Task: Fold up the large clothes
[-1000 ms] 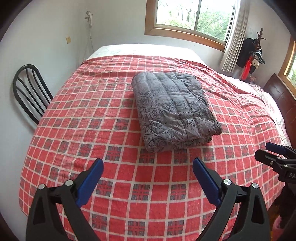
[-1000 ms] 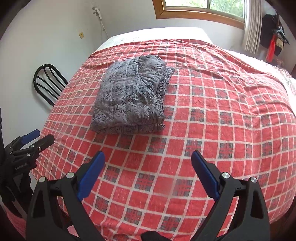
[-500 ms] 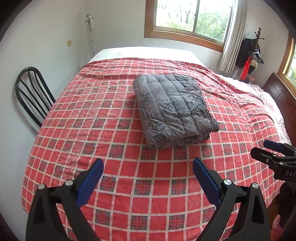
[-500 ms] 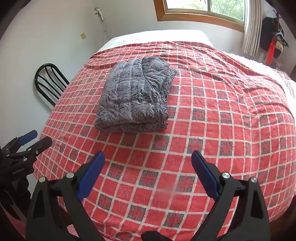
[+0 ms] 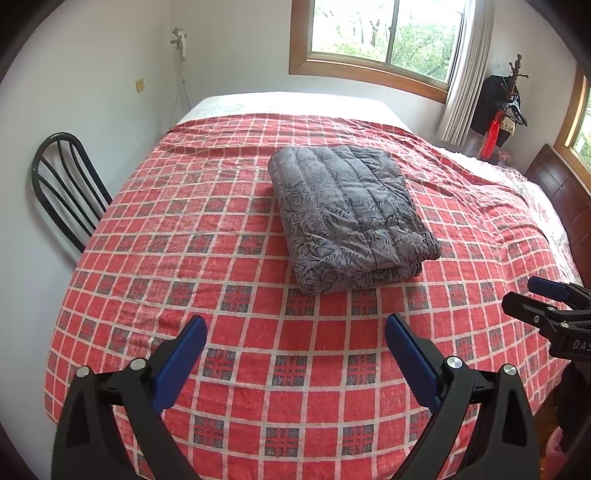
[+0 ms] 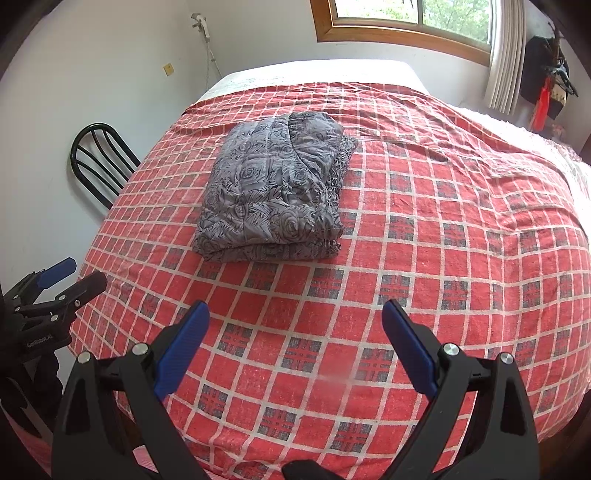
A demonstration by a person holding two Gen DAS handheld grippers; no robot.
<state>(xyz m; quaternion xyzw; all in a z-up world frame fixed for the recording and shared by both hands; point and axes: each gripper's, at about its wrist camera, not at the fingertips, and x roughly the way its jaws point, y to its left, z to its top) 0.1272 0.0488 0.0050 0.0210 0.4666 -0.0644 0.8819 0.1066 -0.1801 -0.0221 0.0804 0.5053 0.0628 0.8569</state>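
Already folded into a thick grey rectangle, the quilt (image 5: 351, 218) lies on the red checked bedspread (image 5: 229, 280), toward the middle of the bed and a little nearer the far side than the near edge. Its rose-patterned layers are stacked, with the fold edges showing at the near end in the right wrist view (image 6: 273, 192). Both claws are clear of it, over the near part of the bed. The left gripper (image 5: 295, 343) has its blue pads spread wide with nothing between them, and the right gripper (image 6: 295, 332) is equally wide and holds nothing. Each claw also shows at the edge of the other's view, apart from the cloth. A black chair (image 5: 62, 181) stands against the wall beside the bed, and a window (image 5: 384, 33) sits above the far end.
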